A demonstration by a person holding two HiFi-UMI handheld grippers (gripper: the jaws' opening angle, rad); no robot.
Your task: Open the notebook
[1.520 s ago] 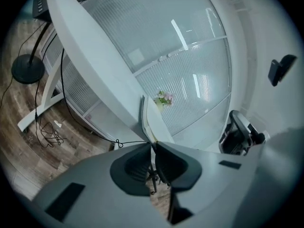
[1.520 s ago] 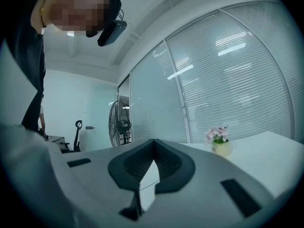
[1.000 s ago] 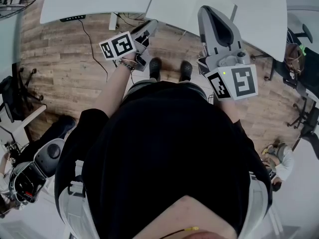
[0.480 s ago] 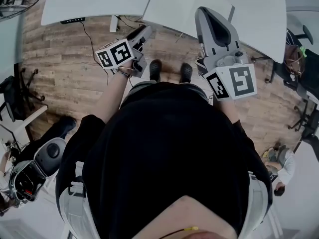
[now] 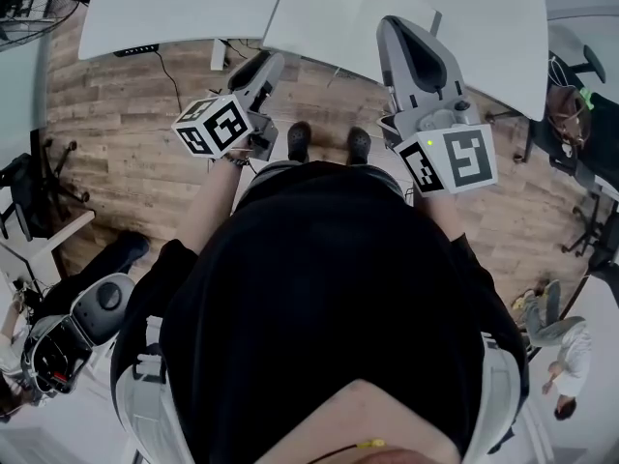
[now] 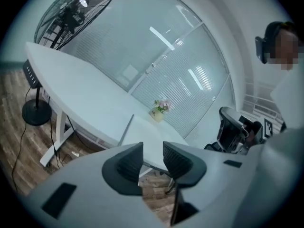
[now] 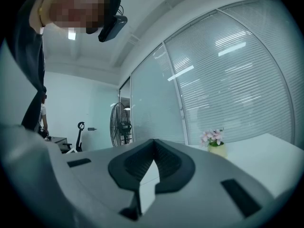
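— while both grippers hang in the air by the table, how do their jaws stand?
— left gripper [image 6: 153, 153] first: its pads are narrowly apart and have just been opening. nothing is between them, and through the gap i see only the table [image 6: 80, 94] edge and the wood floor [image 6: 154, 191]. on the right gripper [image 7: 153, 148] the pad tips meet, closed on nothing.
— and from above?
— the left gripper [image 5: 263, 64] shows at the left, its cube [image 5: 215, 126] turned corner-up and its nose aimed at the table [image 5: 174, 8] edge. the right gripper [image 5: 400, 27] is at the right, its tip overlapping the table's near edge. the two are well apart, with the person's shoes [image 5: 300, 135] on the floor [image 5: 116, 114] between them.
— what lies further out?
— the white table is two slabs meeting at a seam [image 6: 126, 127]. a small flower pot [image 6: 159, 110] stands at its far side, just before the blinds [image 6: 190, 80], and the right gripper view shows the same flower pot [image 7: 216, 144]. a fan [image 6: 71, 13] stands off the table's left end.
— and the notebook?
— i cannot tell where it is. no view shows it.
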